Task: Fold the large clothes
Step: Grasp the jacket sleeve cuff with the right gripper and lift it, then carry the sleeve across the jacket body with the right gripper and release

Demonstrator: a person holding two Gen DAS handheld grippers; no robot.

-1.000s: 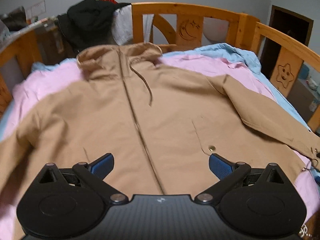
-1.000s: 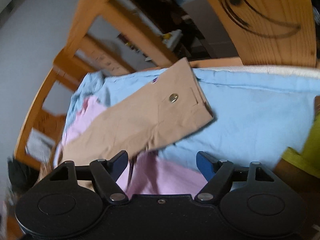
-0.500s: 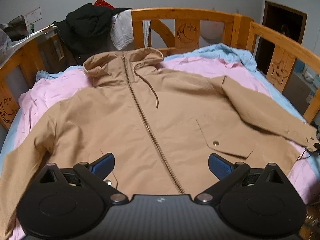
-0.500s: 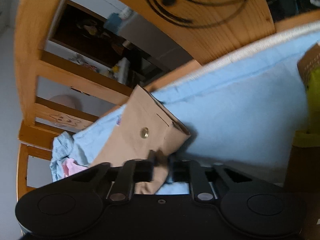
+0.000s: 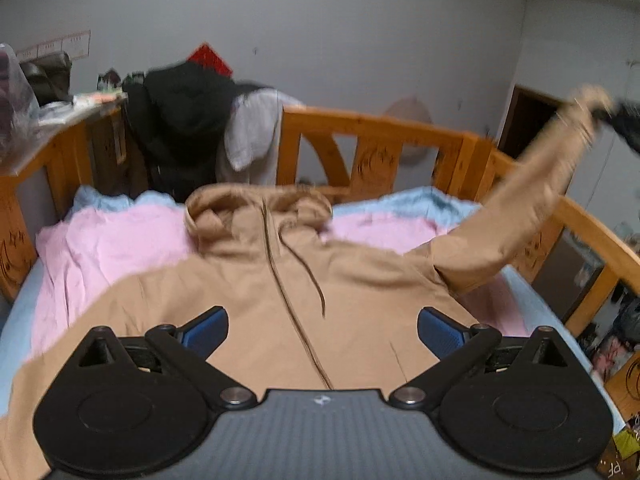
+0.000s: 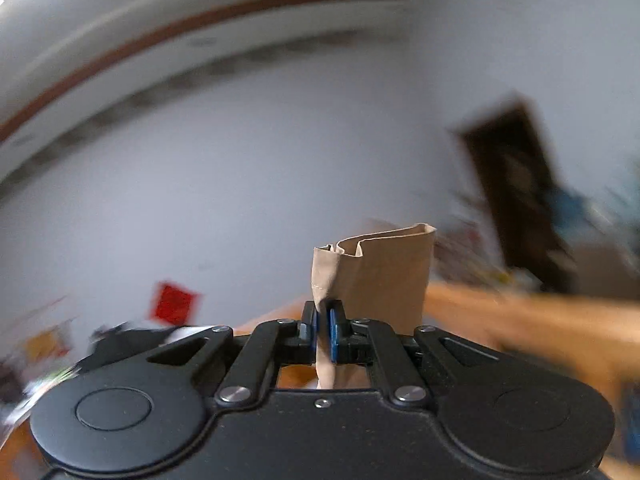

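One tan jacket (image 5: 304, 292), one pink sheet (image 5: 112, 248), one blue sheet (image 5: 420, 200), one wooden bed frame (image 5: 384, 132), two grippers: left (image 5: 322, 330), right (image 6: 322, 330), one black garment (image 5: 184, 120), one red paper (image 5: 210, 58)

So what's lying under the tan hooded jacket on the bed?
The tan hooded zip jacket lies on a pink sheet spread over a light blue sheet. Whatever sits directly beneath the jacket's body is covered.
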